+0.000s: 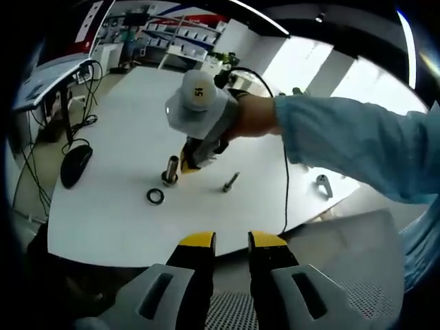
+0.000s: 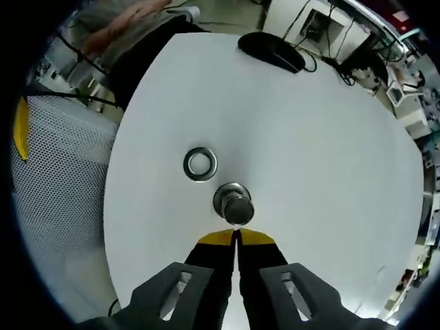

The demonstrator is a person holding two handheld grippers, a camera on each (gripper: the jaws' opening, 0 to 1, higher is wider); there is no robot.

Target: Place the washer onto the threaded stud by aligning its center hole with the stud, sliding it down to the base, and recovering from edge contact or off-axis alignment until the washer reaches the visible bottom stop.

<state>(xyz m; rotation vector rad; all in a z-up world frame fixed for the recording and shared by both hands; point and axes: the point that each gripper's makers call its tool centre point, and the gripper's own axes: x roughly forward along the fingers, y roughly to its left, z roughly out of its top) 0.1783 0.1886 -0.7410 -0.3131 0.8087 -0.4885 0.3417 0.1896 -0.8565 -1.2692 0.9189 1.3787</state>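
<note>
Right gripper view is showing the flat grey metal washer (image 2: 200, 163) lying hole-up on the white round table (image 2: 309, 172), just beside the upright threaded steel stud (image 2: 234, 202), ahead of the right gripper (image 2: 236, 238), whose jaws are pressing together empty; the left gripper (image 1: 231, 238) is standing slightly parted, well apart.

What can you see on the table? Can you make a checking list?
Surface: white table, bare in most places.
Job's things: stud stands upright; washer lies flat beside it, not on it yet.
Clutter: loose bolt lying down, a metal part near the edge, black mouse.
Grippers: right gripper shut, tips right at the stud; left gripper slightly open, holding nothing, back off the table edge.
Cables: black cable across the table; more hanging by a desk.
Surroundings: shelves, desks, mesh chair.
</note>
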